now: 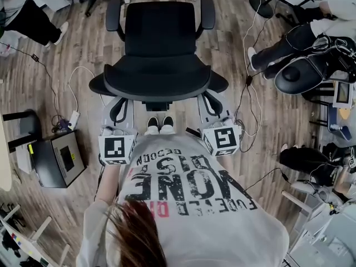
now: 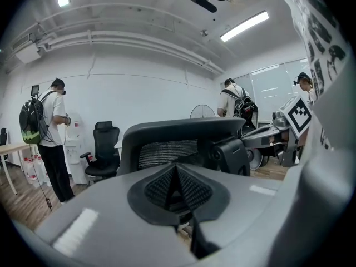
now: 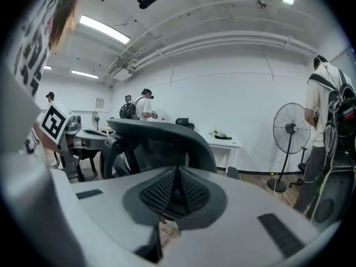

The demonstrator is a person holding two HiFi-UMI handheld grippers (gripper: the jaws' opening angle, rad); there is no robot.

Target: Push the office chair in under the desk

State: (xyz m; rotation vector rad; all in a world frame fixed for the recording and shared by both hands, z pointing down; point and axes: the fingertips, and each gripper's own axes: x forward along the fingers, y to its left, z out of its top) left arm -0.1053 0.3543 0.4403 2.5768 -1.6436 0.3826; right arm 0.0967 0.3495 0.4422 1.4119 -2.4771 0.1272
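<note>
- The office chair (image 1: 160,38) is at top centre of the head view on the wooden floor (image 1: 83,49). Its seat faces away from me and its backrest (image 1: 158,85) is the part nearest me.
- The left tongs (image 1: 119,107) are at the backrest's lower left and the right tongs (image 1: 209,104) at its lower right. Both are fully closed, ribbed pads (image 2: 161,187) pressed together, with nothing between them, so nothing is gripped.
- In both gripper views the backrest rim (image 3: 161,132) sits just past the closed tips. I can't tell whether they touch it or stop just short.
- Handling guess: the chair is fairly heavy but should roll easily, and the seat probably swivels.
- The mesh panel will give, while the rim and frame are stiff. So I'd push with the closed tips on the rigid frame, one on each side and level, to stop it spinning off line.
- The armrests (image 1: 114,13) stick out and may catch on the desk edge.
- The base and casters are hidden under the seat, so I can't see which way the wheels point.
- The cable (image 1: 78,77) on the floor to the left could snag a wheel.
- The desk is barely visible. The head view crops it at the top edge, and the right gripper view shows a white desk (image 3: 225,142) beyond the chair, though I'm unsure it's the target.
</note>
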